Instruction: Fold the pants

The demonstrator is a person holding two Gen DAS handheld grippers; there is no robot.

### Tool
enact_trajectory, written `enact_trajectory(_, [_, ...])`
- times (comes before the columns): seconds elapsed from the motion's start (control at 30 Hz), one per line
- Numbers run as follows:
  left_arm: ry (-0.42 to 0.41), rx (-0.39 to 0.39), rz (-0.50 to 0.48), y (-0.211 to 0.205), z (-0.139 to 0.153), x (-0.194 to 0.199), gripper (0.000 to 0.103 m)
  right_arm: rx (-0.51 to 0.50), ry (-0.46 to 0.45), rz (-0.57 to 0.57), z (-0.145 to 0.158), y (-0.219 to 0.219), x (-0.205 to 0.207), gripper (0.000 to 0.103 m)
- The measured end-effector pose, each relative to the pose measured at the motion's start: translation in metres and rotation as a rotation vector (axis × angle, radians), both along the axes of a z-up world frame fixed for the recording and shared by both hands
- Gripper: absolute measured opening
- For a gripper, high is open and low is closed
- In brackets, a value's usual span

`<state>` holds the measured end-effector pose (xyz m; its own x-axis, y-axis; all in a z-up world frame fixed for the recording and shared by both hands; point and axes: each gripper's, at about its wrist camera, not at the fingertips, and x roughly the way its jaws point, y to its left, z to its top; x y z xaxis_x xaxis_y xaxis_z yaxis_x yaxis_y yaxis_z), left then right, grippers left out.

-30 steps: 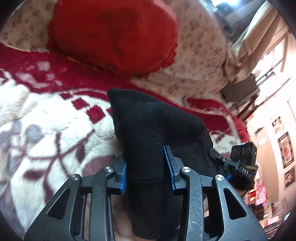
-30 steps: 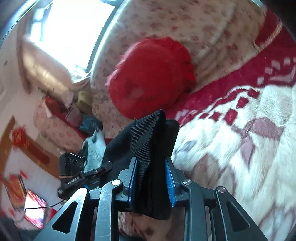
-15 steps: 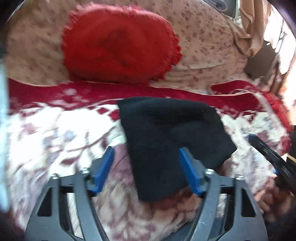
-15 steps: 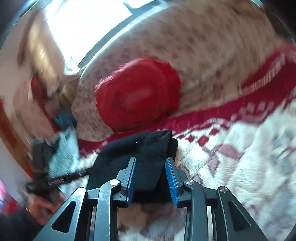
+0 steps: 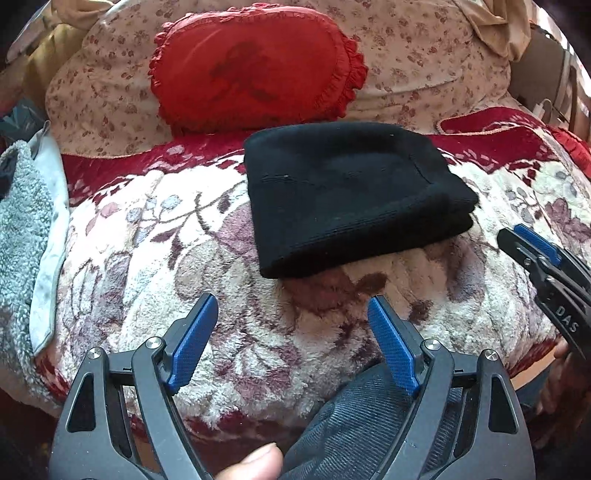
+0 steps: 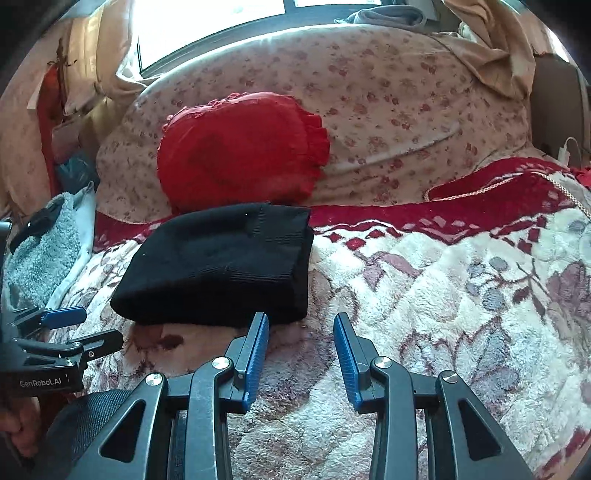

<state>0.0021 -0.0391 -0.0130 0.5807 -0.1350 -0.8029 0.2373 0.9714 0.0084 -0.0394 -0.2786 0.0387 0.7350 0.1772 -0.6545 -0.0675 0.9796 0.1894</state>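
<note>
The black pants (image 5: 351,195) lie folded into a thick flat bundle on the flowered fleece blanket (image 5: 147,240), just in front of a red cushion. My left gripper (image 5: 291,301) is open wide, a short way back from the bundle's near edge, with only blanket between its blue pads. In the right wrist view the pants (image 6: 221,266) sit ahead and to the left. My right gripper (image 6: 301,317) has its jaws opening, nothing between them, and its left pad tip is close to the bundle's near right corner. Each gripper shows at the edge of the other's view.
A red ruffled cushion (image 5: 255,66) leans on a long flowered bolster (image 5: 424,66) behind the pants. A grey towel (image 5: 22,229) lies at the blanket's left edge. A thumb (image 5: 255,461) and dark clothing (image 5: 354,424) are at the bottom. A bright window (image 6: 207,26) is behind the bolster.
Both grippers held the black pants a second ago. They have let go and drawn back, and the pants now rest flat and folded on the blanket.
</note>
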Motion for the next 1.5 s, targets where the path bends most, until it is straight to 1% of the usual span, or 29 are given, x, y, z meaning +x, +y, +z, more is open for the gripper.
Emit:
enact_trajectory(0.27, [-0.033,0.038,-0.007,-0.007,0.005,-0.006,0.084,-0.010,-0.007,0.042,0.000,0.012,-0.001,0.035])
enact_trajectory(0.33, [-0.041,0.040,-0.011,-0.008,0.007,-0.007,0.090,-0.010,-0.011,0.040,0.000,0.012,-0.002,0.035])
enact_trajectory(0.4, [-0.052,0.039,-0.017,-0.009,0.009,-0.008,0.100,-0.006,-0.014,0.037,0.000,0.012,-0.002,0.035])
enact_trajectory(0.43, [-0.061,0.040,-0.019,-0.009,0.010,-0.009,0.102,-0.005,-0.016,0.034,0.000,0.012,-0.001,0.035])
enact_trajectory(0.53, [-0.074,0.029,-0.030,-0.009,0.014,-0.011,0.102,-0.003,-0.018,0.032,0.000,0.011,-0.001,0.035])
enact_trajectory(0.73, [-0.066,0.006,-0.053,-0.014,0.017,-0.015,0.102,-0.005,-0.013,0.036,-0.001,0.012,-0.001,0.035])
enact_trajectory(0.93, [-0.072,0.040,-0.069,-0.023,0.015,-0.018,0.102,-0.001,-0.023,0.032,-0.001,0.013,-0.001,0.035])
enact_trajectory(1.5, [-0.054,0.045,-0.068,-0.025,0.009,-0.017,0.102,0.001,-0.027,0.034,0.000,0.012,-0.001,0.035])
